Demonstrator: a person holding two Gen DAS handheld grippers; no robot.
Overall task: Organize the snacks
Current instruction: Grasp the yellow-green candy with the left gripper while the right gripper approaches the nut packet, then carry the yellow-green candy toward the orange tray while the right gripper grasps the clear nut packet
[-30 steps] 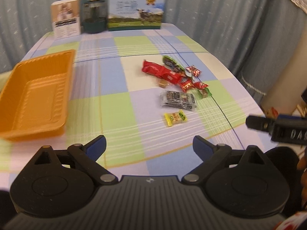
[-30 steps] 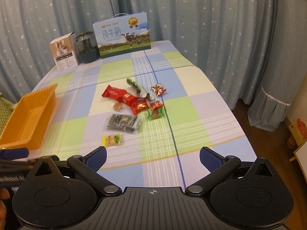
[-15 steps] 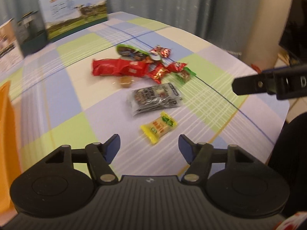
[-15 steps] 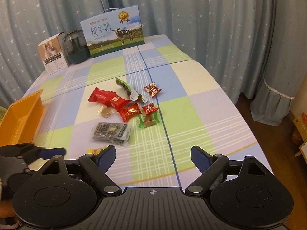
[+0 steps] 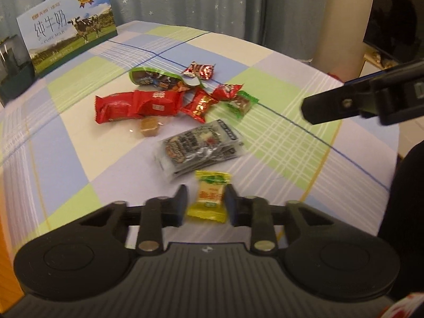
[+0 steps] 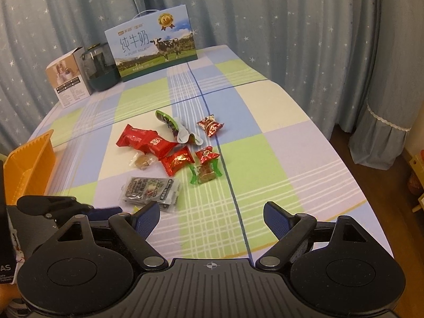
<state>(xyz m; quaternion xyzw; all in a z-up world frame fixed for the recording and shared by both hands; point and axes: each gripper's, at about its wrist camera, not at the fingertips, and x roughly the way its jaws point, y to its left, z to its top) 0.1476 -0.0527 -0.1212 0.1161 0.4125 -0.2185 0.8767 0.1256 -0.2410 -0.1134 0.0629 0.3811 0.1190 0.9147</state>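
Several wrapped snacks lie in a loose pile mid-table. A yellow candy [image 5: 209,198] sits on the cloth between the fingers of my left gripper [image 5: 204,202], which has narrowed around it; small gaps show on both sides. Just beyond lies a grey foil packet [image 5: 198,148], then a long red packet [image 5: 135,106], a green packet [image 5: 156,78] and small red candies [image 5: 201,103]. My right gripper [image 6: 212,220] is open and empty above the near table edge, right of the grey packet [image 6: 151,189]. An orange tray [image 6: 29,164] stands at the left.
A milk carton box [image 6: 153,45], a dark jar [image 6: 99,69] and a small white box [image 6: 69,79] stand along the far edge. Curtains hang behind and to the right. The table edge drops off at right [image 6: 344,159]. The right gripper's finger [image 5: 344,103] shows in the left wrist view.
My left gripper moved forward and right from the tray side down to the yellow candy, and its fingers narrowed around it. The right gripper drifted slightly, staying open.
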